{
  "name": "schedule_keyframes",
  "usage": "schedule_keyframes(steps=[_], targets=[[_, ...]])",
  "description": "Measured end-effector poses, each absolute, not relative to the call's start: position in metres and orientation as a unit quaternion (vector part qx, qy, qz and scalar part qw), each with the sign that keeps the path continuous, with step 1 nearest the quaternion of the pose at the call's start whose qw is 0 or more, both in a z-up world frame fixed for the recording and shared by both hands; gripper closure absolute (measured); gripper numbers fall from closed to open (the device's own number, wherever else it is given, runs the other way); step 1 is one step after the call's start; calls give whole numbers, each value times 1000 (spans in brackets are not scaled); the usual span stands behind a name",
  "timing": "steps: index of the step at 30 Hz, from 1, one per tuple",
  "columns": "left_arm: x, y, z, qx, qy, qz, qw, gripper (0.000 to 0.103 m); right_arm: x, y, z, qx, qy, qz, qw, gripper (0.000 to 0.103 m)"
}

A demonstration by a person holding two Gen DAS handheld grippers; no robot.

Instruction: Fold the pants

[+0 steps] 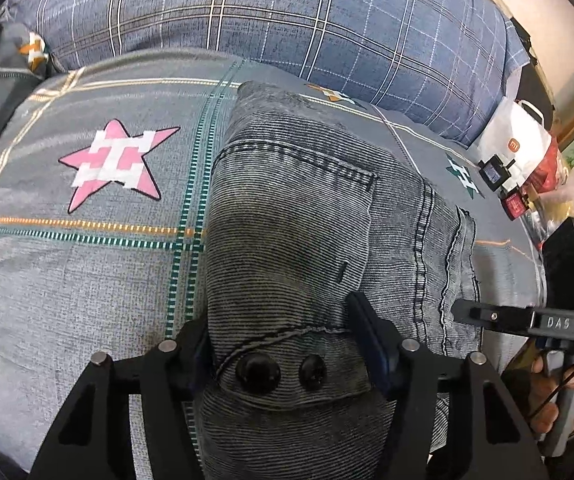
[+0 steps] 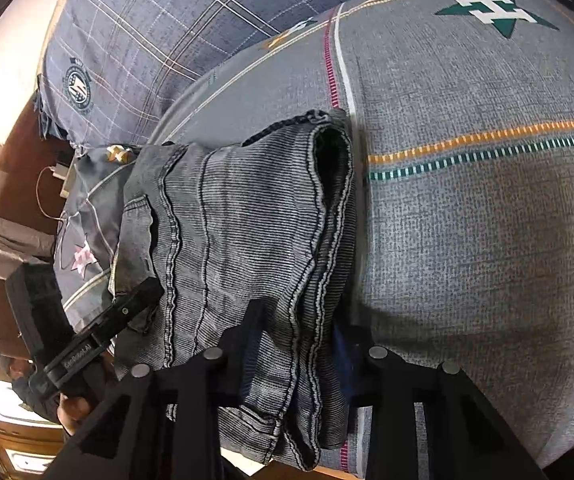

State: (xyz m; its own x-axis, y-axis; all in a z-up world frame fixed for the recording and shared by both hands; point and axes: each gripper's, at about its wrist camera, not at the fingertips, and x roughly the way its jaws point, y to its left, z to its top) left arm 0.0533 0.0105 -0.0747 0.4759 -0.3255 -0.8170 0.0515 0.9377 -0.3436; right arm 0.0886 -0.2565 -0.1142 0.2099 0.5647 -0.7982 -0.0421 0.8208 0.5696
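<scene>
Folded grey denim pants [image 1: 295, 208] lie as a thick bundle on the grey star-print bedspread [image 1: 87, 272]. My left gripper [image 1: 283, 328] is shut on the waistband end, with two dark buttons [image 1: 257, 372] showing between its fingers. In the right wrist view the pants [image 2: 239, 232] show stacked seamed layers, and my right gripper [image 2: 301, 332] is shut on those layers near the bed's edge. Each gripper shows in the other's view: the right gripper [image 1: 527, 320] at the pants' right side, the left gripper [image 2: 127, 304] at their left side, both held in a person's hands.
A blue plaid quilt [image 1: 287, 20] is heaped along the back of the bed. A white paper bag [image 1: 515, 148], a small black device [image 1: 495, 172] and red packets sit off the bed's right side. A charger and cable [image 2: 59, 172] lie on a brown surface beside the bed.
</scene>
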Motion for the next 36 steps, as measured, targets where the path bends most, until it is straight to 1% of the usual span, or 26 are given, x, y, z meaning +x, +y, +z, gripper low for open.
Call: schedule_keyframes(steps=[2, 4, 5, 6, 8, 14, 20, 22, 24, 26, 28, 30, 31, 32, 33, 35, 36], targets=[[52, 8, -73, -127, 496, -111, 851, 47, 89, -257, -114, 226, 594, 200, 746, 64], [52, 6, -72, -117, 495, -113, 853, 52, 88, -254, -112, 213, 591, 196, 753, 70], [51, 5, -70, -113, 494, -113, 854, 56, 87, -253, -110, 208, 588, 188, 759, 77], [51, 3, -69, -106, 493, -113, 856, 58, 84, -251, -108, 199, 586, 186, 763, 82], [51, -1, -67, -93, 491, -111, 859, 64, 81, -247, -102, 185, 582, 187, 769, 86], [41, -1, -53, -79, 477, -109, 868, 77, 73, -236, -79, 163, 560, 199, 788, 90], [33, 14, 1, -61, 412, -105, 903, 78, 70, -216, -29, 147, 510, 233, 815, 91], [41, 29, 18, -66, 386, -92, 916, 78, 79, -205, -6, 141, 485, 246, 827, 91], [56, 43, 23, -81, 384, -84, 916, 78, 91, -195, 9, 141, 468, 256, 834, 91], [72, 54, 14, -96, 394, -75, 911, 75, 106, -185, 16, 141, 459, 262, 837, 91], [89, 59, -8, -107, 423, -68, 897, 71, 124, -175, 8, 134, 468, 263, 833, 91], [107, 62, -49, -114, 479, -53, 869, 62, 142, -169, -13, 140, 479, 252, 829, 87], [110, 63, -62, -108, 495, -42, 861, 48, 153, -165, -32, 135, 499, 248, 819, 87], [107, 67, -71, -110, 485, -31, 867, 36, 162, -161, -53, 125, 526, 228, 810, 84], [102, 72, -69, -117, 474, -30, 872, 34, 164, -158, -67, 108, 539, 201, 811, 78], [93, 79, -58, -131, 474, -38, 870, 33, 163, -160, -78, 99, 541, 190, 813, 76], [84, 82, -47, -135, 463, -41, 875, 33, 158, -163, -71, 106, 532, 188, 819, 76]])
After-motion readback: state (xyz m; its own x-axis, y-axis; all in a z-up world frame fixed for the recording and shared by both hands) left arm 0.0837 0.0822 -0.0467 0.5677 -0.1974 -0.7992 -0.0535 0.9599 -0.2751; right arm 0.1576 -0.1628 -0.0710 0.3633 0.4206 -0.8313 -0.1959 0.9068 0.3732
